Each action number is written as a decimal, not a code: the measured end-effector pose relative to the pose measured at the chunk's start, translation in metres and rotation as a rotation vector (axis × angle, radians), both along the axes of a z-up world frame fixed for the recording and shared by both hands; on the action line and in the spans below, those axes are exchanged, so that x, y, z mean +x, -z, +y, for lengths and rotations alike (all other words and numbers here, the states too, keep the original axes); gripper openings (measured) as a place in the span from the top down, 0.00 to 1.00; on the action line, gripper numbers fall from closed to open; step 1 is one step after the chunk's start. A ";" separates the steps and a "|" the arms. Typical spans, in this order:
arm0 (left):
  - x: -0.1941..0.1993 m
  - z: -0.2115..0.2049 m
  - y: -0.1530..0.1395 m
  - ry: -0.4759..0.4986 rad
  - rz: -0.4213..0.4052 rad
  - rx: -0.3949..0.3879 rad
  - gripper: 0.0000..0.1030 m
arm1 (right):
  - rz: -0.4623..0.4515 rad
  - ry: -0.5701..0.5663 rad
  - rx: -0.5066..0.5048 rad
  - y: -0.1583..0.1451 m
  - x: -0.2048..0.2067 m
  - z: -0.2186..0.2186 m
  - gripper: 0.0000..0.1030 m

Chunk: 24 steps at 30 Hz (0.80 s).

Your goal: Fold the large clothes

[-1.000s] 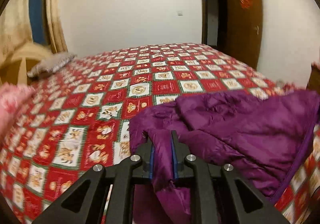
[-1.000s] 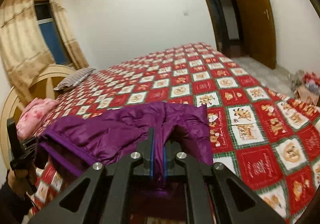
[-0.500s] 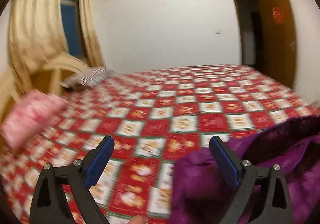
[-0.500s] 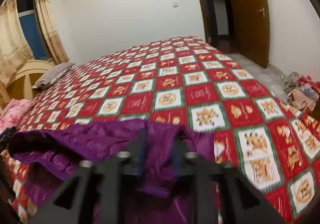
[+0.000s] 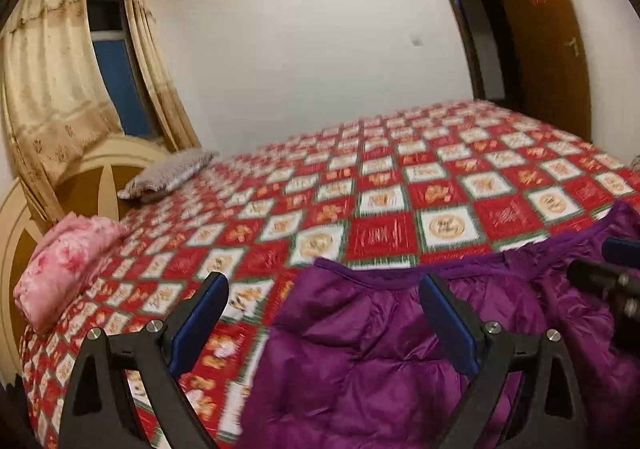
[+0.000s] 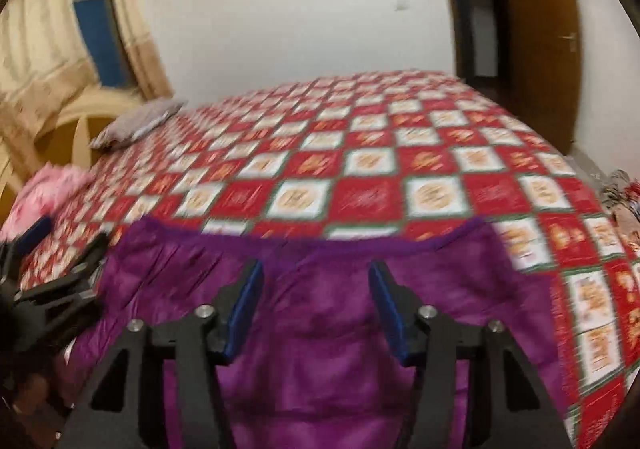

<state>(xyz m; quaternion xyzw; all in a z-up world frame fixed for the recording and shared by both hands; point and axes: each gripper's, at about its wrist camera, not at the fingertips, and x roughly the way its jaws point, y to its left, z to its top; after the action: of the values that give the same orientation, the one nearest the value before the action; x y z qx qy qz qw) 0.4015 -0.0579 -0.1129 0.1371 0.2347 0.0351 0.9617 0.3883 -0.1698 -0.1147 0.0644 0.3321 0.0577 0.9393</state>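
A purple padded jacket (image 5: 400,349) lies spread flat on the near edge of the bed, its far hem running straight across. My left gripper (image 5: 324,281) hangs wide open over the jacket's left corner, nothing pinched between its blue pads. The right gripper (image 6: 316,269) hovers over the middle of the jacket (image 6: 320,329); its jaws are opening and the fabric lies below them, not pressed. At the left edge of the right wrist view the other gripper shows, and the right one shows at the right edge of the left wrist view.
The bed wears a red, white and green checked cover (image 5: 400,177). A folded pink blanket (image 5: 64,269) and a grey pillow (image 5: 168,173) lie by the headboard at left. A brown door (image 5: 540,41) stands open at right, with clutter on the floor (image 6: 624,201).
Both grippers were shut on folds of the jacket; both have let go and pulled back toward the near edge. The jacket now lies flat instead of bunched.
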 end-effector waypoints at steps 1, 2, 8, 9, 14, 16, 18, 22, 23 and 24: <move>0.009 -0.003 0.006 -0.005 0.025 0.004 0.06 | 0.012 0.000 -0.014 0.005 0.006 0.004 0.46; 0.020 -0.004 0.013 -0.013 0.058 0.004 0.06 | 0.037 0.003 -0.014 0.011 0.014 0.006 0.46; 0.059 0.004 0.052 -0.045 0.221 -0.078 0.06 | 0.114 0.068 -0.046 0.052 0.042 -0.013 0.49; 0.061 0.004 0.056 -0.049 0.231 -0.085 0.06 | 0.113 0.070 -0.037 0.055 0.043 -0.015 0.49; 0.067 -0.002 0.066 -0.049 0.254 -0.075 0.06 | 0.095 0.064 -0.053 0.060 0.045 -0.011 0.49; 0.071 -0.003 0.070 -0.052 0.269 -0.078 0.04 | 0.099 0.064 -0.040 0.062 0.048 -0.013 0.49; 0.073 -0.002 0.072 -0.054 0.278 -0.079 0.03 | 0.104 0.065 -0.025 0.065 0.049 -0.015 0.49; 0.074 -0.005 0.076 -0.065 0.278 -0.059 0.02 | 0.107 0.069 -0.012 0.067 0.050 -0.016 0.49; 0.074 -0.006 0.076 -0.066 0.279 -0.054 0.02 | 0.108 0.070 -0.009 0.067 0.050 -0.017 0.49; 0.075 -0.006 0.076 -0.066 0.280 -0.051 0.02 | 0.109 0.071 -0.003 0.068 0.050 -0.017 0.49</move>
<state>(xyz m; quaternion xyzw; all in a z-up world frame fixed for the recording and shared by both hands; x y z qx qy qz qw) 0.4760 -0.0644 -0.1894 0.1083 0.3718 0.0410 0.9211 0.4385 -0.1871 -0.1827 0.0775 0.3802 0.0203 0.9214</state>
